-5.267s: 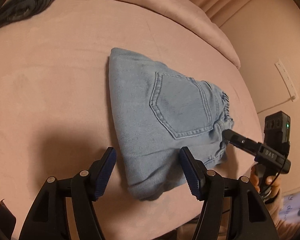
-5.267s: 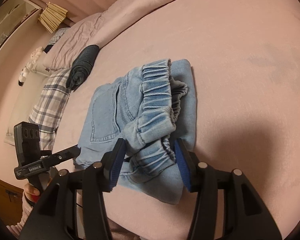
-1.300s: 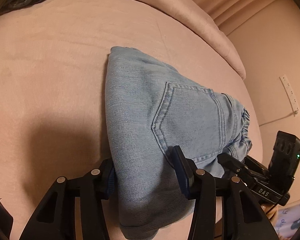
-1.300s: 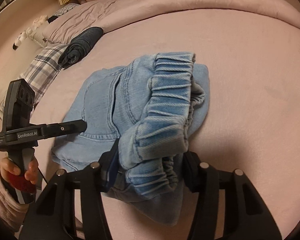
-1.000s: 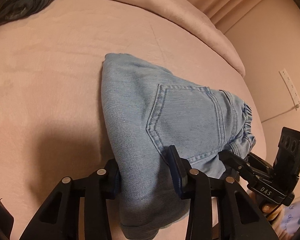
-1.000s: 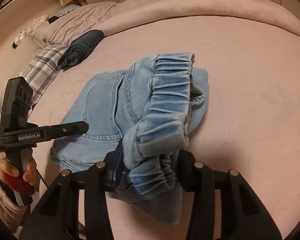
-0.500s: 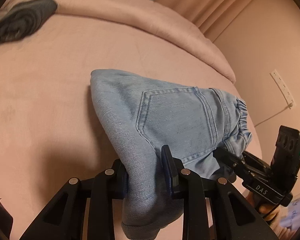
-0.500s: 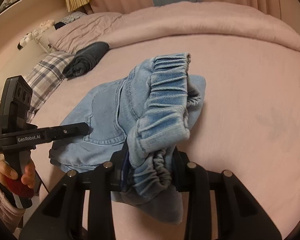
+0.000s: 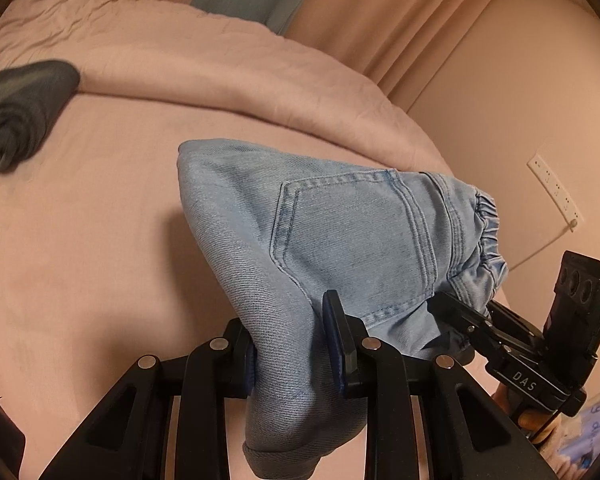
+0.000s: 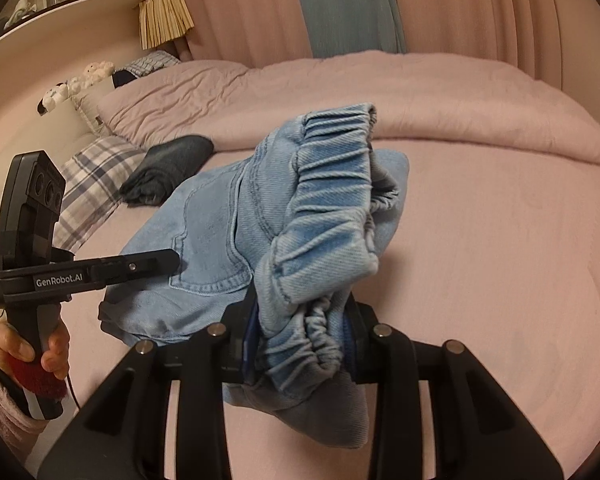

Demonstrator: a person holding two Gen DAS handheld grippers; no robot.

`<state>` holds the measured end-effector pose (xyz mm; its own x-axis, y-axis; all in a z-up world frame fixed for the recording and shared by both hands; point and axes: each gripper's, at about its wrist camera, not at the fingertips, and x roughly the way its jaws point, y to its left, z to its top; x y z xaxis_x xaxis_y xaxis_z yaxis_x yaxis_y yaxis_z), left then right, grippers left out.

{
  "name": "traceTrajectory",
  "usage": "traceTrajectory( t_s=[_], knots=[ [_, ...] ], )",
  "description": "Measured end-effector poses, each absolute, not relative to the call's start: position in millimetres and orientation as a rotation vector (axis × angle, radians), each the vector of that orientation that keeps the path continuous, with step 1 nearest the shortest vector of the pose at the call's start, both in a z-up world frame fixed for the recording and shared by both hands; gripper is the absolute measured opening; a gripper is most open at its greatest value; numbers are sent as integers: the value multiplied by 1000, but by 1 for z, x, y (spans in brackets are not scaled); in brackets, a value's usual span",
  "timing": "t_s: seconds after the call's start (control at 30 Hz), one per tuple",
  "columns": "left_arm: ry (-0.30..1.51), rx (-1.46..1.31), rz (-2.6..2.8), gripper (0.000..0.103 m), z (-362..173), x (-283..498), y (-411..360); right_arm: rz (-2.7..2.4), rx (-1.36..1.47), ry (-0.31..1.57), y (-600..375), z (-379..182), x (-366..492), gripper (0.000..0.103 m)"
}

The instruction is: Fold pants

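Denim bundle, the folded pants [image 9: 332, 232], hangs just above the pink bed [image 9: 80, 240]. Left gripper [image 9: 292, 344] pinches the folded edge on one side, right gripper [image 10: 300, 344] clamps the bunched elastic waistband [image 10: 328, 208] on the other.

A bed [image 10: 500, 264] under a pink sheet carries everything. A rumpled pink duvet [image 10: 340, 92] lies along its far side. Just in front of the duvet lies a rolled dark garment [image 10: 168, 168]. Beside that garment, toward the headboard, lies a plaid pillow [image 10: 92, 184].
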<state>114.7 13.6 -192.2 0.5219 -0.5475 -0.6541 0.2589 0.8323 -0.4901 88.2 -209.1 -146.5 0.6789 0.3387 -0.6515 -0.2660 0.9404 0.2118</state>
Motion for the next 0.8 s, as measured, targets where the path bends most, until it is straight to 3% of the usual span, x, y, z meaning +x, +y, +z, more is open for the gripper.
traceTrajectory(
  t_s=[0.33, 0.8],
  knots=[
    [886, -360, -475, 26, -195, 189, 20, 344, 102, 734, -209, -140, 165, 34],
    [1013, -382, -429, 26, -280, 271, 38, 328, 141, 843, -193, -210, 244, 34]
  ],
)
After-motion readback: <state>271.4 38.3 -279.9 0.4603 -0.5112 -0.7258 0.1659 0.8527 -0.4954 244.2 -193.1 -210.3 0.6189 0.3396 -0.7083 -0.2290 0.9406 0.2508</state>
